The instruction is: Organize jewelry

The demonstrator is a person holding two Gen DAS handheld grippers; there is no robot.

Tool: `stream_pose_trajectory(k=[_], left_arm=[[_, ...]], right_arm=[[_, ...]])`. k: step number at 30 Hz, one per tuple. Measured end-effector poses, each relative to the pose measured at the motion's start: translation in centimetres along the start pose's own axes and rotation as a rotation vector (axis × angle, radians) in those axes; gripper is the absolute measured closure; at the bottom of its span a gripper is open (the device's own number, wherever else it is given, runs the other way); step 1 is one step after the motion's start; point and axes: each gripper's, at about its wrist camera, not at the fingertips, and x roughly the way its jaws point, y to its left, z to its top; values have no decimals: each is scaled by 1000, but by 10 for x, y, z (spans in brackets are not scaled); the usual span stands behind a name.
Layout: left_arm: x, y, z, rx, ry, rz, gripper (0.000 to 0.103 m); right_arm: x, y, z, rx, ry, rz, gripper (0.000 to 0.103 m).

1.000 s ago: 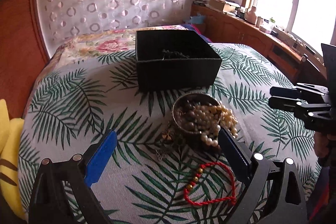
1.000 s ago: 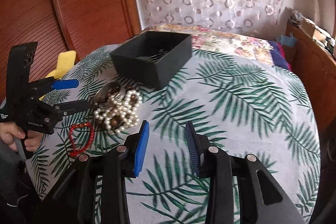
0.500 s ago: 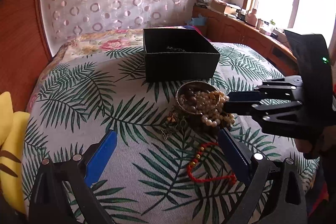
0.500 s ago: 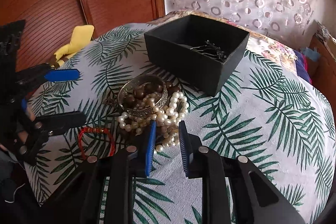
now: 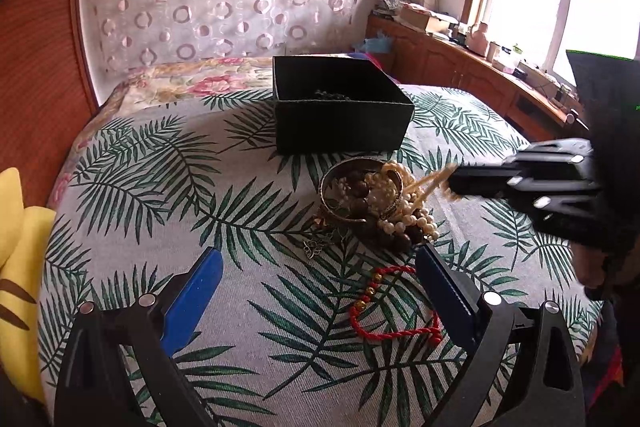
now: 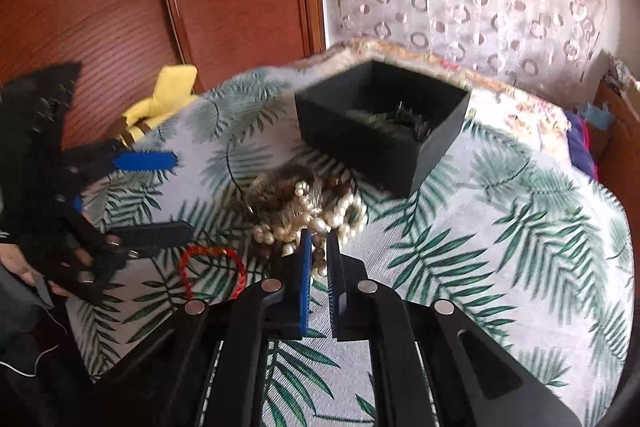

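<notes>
A heap of jewelry lies on the palm-print cloth: a metal bowl (image 5: 336, 183) with brown beads, a pearl necklace (image 5: 404, 223) (image 6: 344, 211), a small pendant chain (image 5: 316, 247) and a red cord bracelet (image 5: 354, 313) (image 6: 208, 249). Behind it stands an open black box (image 5: 344, 123) (image 6: 360, 143) with dark pieces inside. My right gripper (image 6: 318, 239) (image 5: 452, 183) sits at the heap, its jaws closing tight on a strand of the pearl necklace, which stretches taut toward its tips. My left gripper (image 5: 320, 255) (image 6: 182, 195) hovers wide open near the red bracelet, holding nothing.
A yellow plush toy (image 5: 16, 247) (image 6: 168, 95) lies at the cloth's left edge by the wooden headboard (image 6: 100, 7). A wooden cabinet (image 5: 472, 75) with clutter runs under the window at the right. A person's hand (image 6: 16, 267) holds the left gripper.
My right gripper has swung in over the jewelry heap and its jaws have narrowed from apart to nearly touching around the pearls. Pearl strands now stretch toward it. The left gripper hardly moved.
</notes>
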Motion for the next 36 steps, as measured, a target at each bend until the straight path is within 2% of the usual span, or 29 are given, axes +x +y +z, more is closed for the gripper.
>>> stream_pose_trajectory(k=[19, 36], left_arm=[[-1, 3, -2, -14, -3, -4, 10], [-6, -3, 0, -15, -14, -16, 10]], right_arm=[[-89, 15, 36, -72, -232, -59, 97], [-151, 26, 69, -129, -374, -93, 97]])
